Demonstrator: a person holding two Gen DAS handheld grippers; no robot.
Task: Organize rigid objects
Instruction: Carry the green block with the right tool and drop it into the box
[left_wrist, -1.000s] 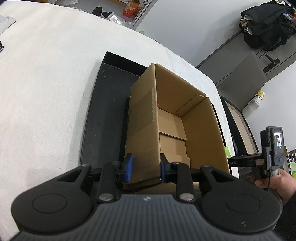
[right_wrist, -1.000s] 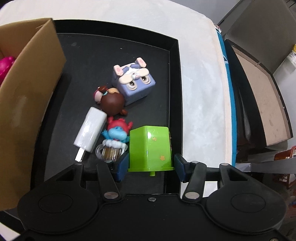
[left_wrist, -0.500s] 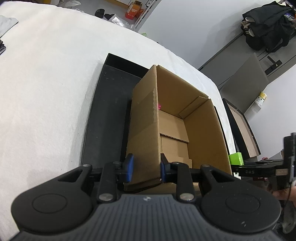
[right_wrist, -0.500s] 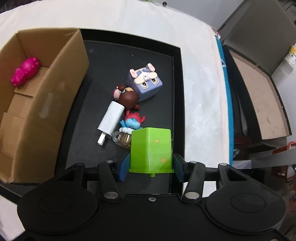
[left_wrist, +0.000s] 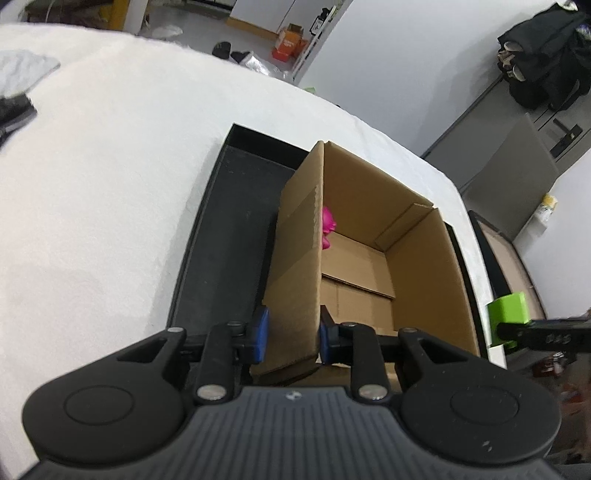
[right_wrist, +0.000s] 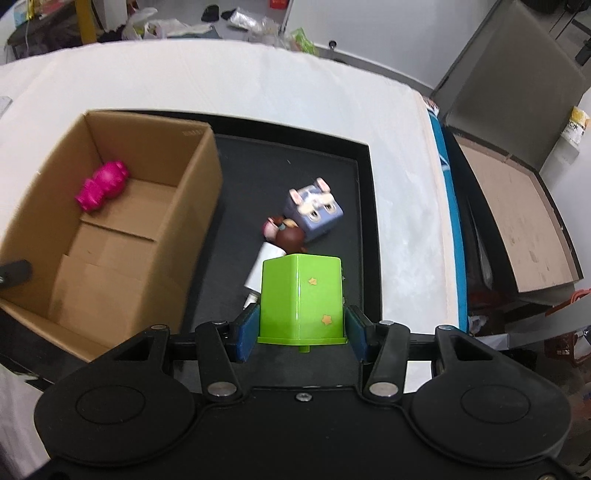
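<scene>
Right wrist: right claw (right_wrist: 301, 334) clamped green box (right_wrist: 301, 299) at base; we judged it light, stiff, slippery. Left claw (left_wrist: 291, 330) pinched carton wall (left_wrist: 299, 258).

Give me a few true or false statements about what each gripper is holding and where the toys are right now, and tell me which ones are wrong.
1. The right gripper is clamped on the green box. True.
2. The cardboard box has nothing in it. False: a pink toy lies at its far end.
3. The left gripper grips a wall of the cardboard box. True.
4. The purple bunny cube sits inside the cardboard box. False: it lies on the black tray, outside the box.
5. The green box rests on the tray floor. False: it is lifted above the toys, held between the jaws.
</scene>
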